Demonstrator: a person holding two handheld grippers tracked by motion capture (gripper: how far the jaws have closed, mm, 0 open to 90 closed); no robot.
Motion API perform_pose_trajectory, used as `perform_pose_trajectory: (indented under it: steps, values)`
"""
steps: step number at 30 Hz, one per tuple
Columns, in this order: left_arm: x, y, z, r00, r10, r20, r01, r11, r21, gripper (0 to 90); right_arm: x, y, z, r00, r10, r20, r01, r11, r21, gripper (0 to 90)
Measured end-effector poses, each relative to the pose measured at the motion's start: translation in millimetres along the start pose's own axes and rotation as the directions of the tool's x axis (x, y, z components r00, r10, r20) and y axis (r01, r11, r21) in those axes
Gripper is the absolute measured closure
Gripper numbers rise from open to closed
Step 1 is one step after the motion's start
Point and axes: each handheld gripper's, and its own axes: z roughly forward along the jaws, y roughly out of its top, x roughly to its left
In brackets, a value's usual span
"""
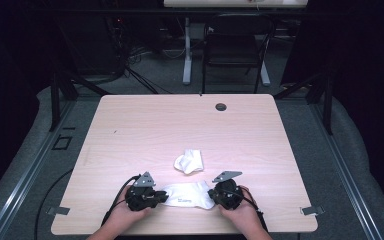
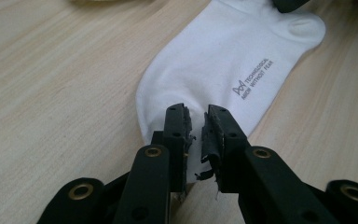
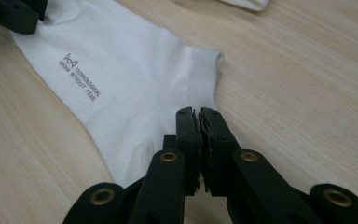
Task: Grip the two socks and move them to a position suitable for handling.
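Two grippers pinch opposite ends of a flat sock lying on the table near its front edge: left gripper nearly closed on one end, right gripper closed on the cuff end. Lift both evenly, keeping the fabric taut; a crumpled sock lies just behind.

A white ankle sock lies flat and stretched out lengthwise on the light wooden surface, near its front edge. Small grey lettering with a little logo is printed on its middle. One end is rounded, the other is a ribbed cuff. A second white sock lies crumpled in a loose heap just behind it, apart from it.
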Motion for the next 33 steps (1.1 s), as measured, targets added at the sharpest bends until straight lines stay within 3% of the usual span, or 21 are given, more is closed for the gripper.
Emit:
perform_pose_trajectory:
  steps: [3, 6, 10, 15, 21, 28, 33]
  values:
    - [0.1, -1.7, -1.6, 0.9999, -0.013, 0.006, 0.013, 0.9999, 0.001, 78.0, 2.7, 0.5, -0.5, 0.9995, -0.028, 0.015, 0.028, 0.9995, 0.013, 86.2]
    - [-0.4, -2.1, -2.8, 0.9998, -0.02, 0.008, 0.02, 0.9998, 0.004, 77.6, 2.1, 0.3, 0.2, 1.0, -0.005, -0.007, 0.005, 1.0, 0.0, 85.4]
    - [-0.2, -0.6, -5.5, 0.9997, -0.022, -0.01, 0.022, 0.9998, 0.002, 73.1, 0.6, 0.8, -0.8, 1.0, -0.001, 0.002, 0.001, 1.0, -0.01, 82.2]
    - [3.1, 1.8, -17.2, 0.9989, -0.047, 0.005, 0.047, 0.997, -0.061, 65.8, -0.3, 3.1, -5.2, 0.9999, 0.012, -0.012, -0.013, 0.998, -0.061, 77.7]
    - [12.4, 2.1, -26.1, 0.9972, -0.066, -0.036, 0.061, 0.9905, -0.123, 60.2, -3.9, 4.0, -6.6, 0.9994, 0.034, -0.004, -0.034, 0.9956, -0.087, 72.4]
    - [19.1, 3.4, -23.9, 0.9942, -0.078, -0.073, 0.068, 0.9881, -0.138, 57.1, -7.3, 7.4, -6.8, 0.9993, 0.037, -0.002, -0.037, 0.9902, -0.135, 64.2]
    - [21.7, 5.0, -20.6, 0.9932, -0.072, -0.091, 0.059, 0.9884, -0.14, 54.8, -9.1, 18.9, -5.3, 0.9998, 0.018, 0.003, -0.017, 0.9911, -0.132, 60.8]
